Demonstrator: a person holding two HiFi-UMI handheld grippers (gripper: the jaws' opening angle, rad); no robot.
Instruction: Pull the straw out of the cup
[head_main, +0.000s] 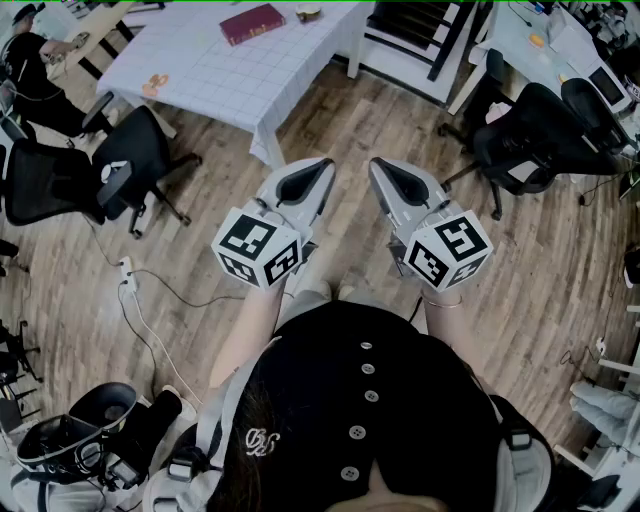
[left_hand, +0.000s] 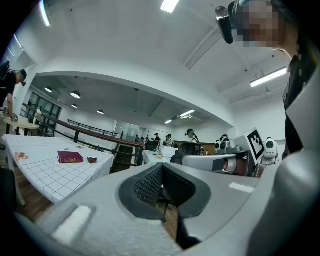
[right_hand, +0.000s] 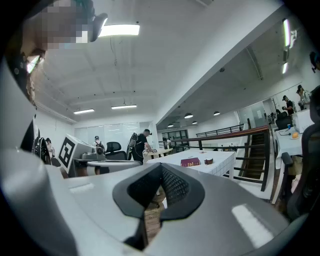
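Note:
No cup and no straw show in any view. I hold both grippers level in front of me over the wooden floor, side by side and a short way from the table. My left gripper (head_main: 318, 168) has its jaws together with nothing between them; the left gripper view shows its dark pads (left_hand: 147, 185) meeting at the tip of the left gripper (left_hand: 161, 167). My right gripper (head_main: 380, 168) looks the same, its pads (right_hand: 172, 185) closed at the tip of the right gripper (right_hand: 160, 167), and it is empty too.
Ahead stands a table with a white checked cloth (head_main: 230, 75), bearing a dark red book (head_main: 252, 23) and a small bowl (head_main: 308, 13). Black office chairs stand at the left (head_main: 140, 160) and right (head_main: 540, 130). A power strip with cable (head_main: 128, 272) lies on the floor.

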